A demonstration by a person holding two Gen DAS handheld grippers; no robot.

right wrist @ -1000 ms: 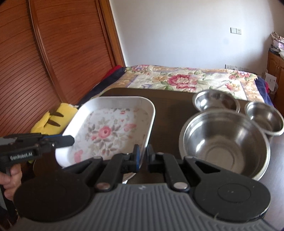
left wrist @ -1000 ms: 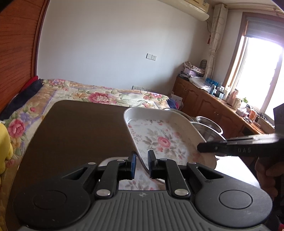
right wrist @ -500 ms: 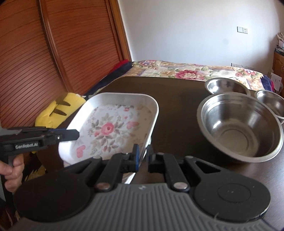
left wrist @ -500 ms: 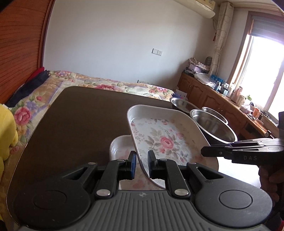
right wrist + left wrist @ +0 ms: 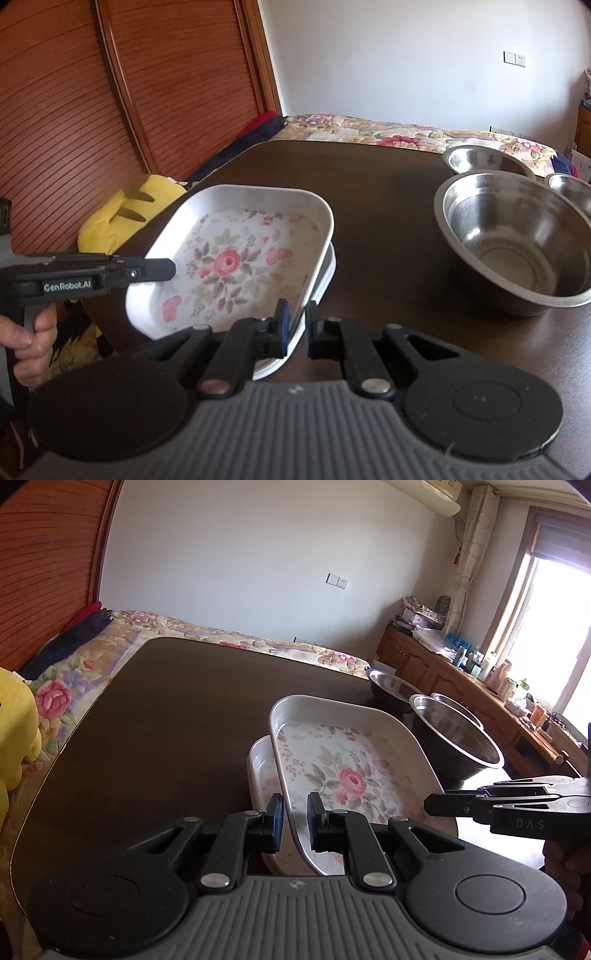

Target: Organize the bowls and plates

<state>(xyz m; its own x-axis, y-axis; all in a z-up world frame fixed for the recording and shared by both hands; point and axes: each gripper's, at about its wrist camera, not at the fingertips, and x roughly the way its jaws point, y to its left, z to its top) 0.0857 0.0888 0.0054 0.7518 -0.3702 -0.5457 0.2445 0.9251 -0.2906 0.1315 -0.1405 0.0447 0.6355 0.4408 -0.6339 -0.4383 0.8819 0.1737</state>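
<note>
Your left gripper and right gripper each pinch a rim of the floral tray between their fingers. You hold it tilted over a second tray on the bench, steel bowls beside.

Two flowered plates sit stacked at the near edge of the table, the upper plate tilted over the lower plate. Three steel bowls stand to the right of the plates: one large bowl nearest them, and two smaller bowls behind it, one beside the other.
</note>
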